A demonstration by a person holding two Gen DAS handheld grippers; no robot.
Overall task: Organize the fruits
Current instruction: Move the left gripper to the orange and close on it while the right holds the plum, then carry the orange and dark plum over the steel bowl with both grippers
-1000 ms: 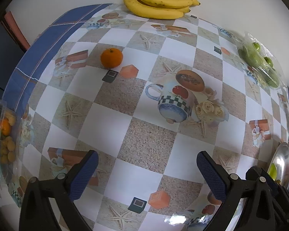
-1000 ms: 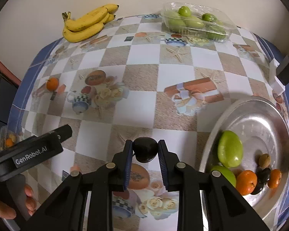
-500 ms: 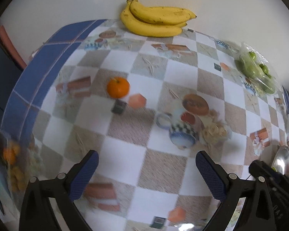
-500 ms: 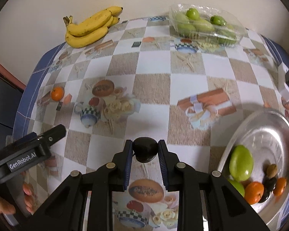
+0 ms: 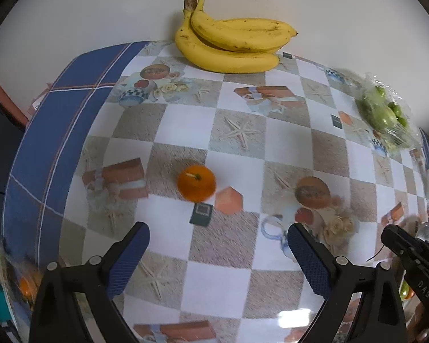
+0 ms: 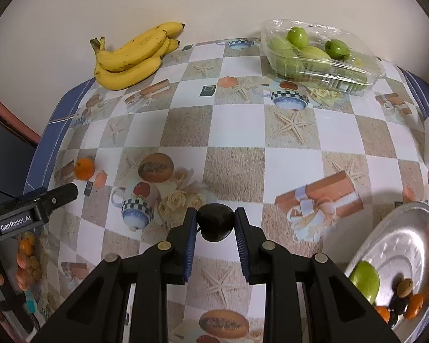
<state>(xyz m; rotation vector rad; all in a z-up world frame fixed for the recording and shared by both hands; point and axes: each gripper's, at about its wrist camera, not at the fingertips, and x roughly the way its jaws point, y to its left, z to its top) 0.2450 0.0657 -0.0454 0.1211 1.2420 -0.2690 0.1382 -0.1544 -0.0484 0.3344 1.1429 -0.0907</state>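
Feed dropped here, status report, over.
Left gripper open, empty, short of orange. Right gripper shut on dark fruit. Nothing blocking.

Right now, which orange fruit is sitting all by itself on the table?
The small orange on the tablecloth, ahead of the open left fingers. The other orange ones lie in the metal plate.

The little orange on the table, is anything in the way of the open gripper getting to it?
No. In the left wrist view the orange sits alone on the tablecloth, and only flat printed pictures lie between it and the left gripper, whose jaws are wide and empty.
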